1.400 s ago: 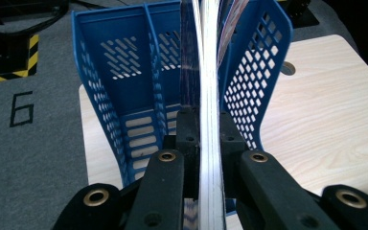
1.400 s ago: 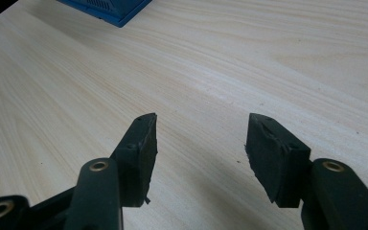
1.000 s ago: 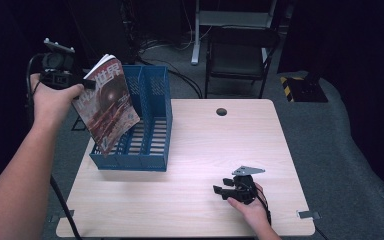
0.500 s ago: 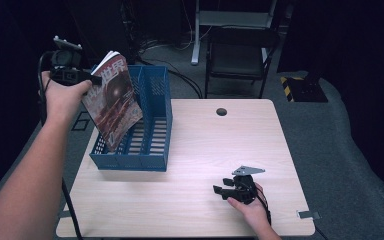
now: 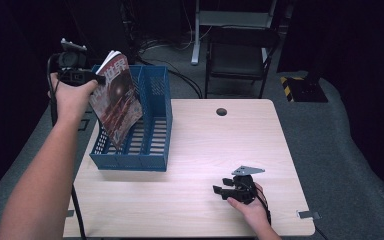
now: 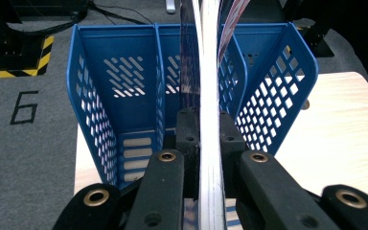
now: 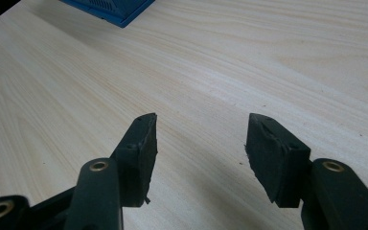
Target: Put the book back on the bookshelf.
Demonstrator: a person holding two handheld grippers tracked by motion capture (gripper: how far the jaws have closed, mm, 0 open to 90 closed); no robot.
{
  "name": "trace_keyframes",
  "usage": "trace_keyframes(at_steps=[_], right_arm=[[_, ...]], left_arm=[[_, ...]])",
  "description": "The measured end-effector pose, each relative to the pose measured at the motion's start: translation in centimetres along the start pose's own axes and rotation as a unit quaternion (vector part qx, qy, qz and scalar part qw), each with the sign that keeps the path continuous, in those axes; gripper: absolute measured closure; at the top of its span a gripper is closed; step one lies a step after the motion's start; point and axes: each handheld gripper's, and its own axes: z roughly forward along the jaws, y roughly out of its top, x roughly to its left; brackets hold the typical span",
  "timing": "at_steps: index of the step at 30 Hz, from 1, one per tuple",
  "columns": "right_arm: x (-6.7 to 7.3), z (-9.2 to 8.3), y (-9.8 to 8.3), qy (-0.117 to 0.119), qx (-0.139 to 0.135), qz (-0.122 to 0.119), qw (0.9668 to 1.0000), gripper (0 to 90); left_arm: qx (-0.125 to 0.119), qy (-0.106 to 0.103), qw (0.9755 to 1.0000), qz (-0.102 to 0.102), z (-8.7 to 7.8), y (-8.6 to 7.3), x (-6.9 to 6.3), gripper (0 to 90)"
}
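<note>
A magazine with a red cover (image 5: 117, 97) hangs tilted over the blue file rack (image 5: 152, 150), its lower corner inside the rack's left compartment. My left gripper (image 5: 99, 80) is shut on the magazine's upper left edge. In the left gripper view the magazine (image 6: 210, 120) runs edge-on between the jaws of that left gripper (image 6: 205, 132), above the blue file rack (image 6: 100, 115) with its dividers. My right gripper (image 5: 219, 191) rests on the table near the front right, open, and in the right gripper view the right gripper (image 7: 200, 136) holds nothing between its jaws.
The wooden table (image 5: 205, 140) has a cable hole (image 5: 221, 111) at the back. A black chair (image 5: 240, 55) stands behind the table. A corner of the rack (image 7: 110, 9) shows far off in the right gripper view. Grey floor with a painted digit (image 6: 24, 106) lies left of the table.
My left hand has carried the magazine to the right and a little down, bringing its lower corner into the rack. The right gripper has stayed put.
</note>
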Motion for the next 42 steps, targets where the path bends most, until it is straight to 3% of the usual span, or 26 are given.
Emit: trace_keyframes(at_steps=[7,20,42], right_arm=[[0.0,0.0,0.0,0.0,0.001,0.003,1.0,44.2],[0.1,0.1,0.0,0.0,0.005,0.003,1.0,44.2],[0.1,0.0,0.0,0.002,0.002,0.003,1.0,44.2]], left_arm=[[-0.009,0.002,0.9999,-0.005,0.8,-0.6,0.3,83.8],[0.004,0.005,0.9999,-0.008,3.6,-2.2,0.2,83.9],[0.012,0.015,0.9997,-0.013,6.5,-4.3,0.3,83.8]])
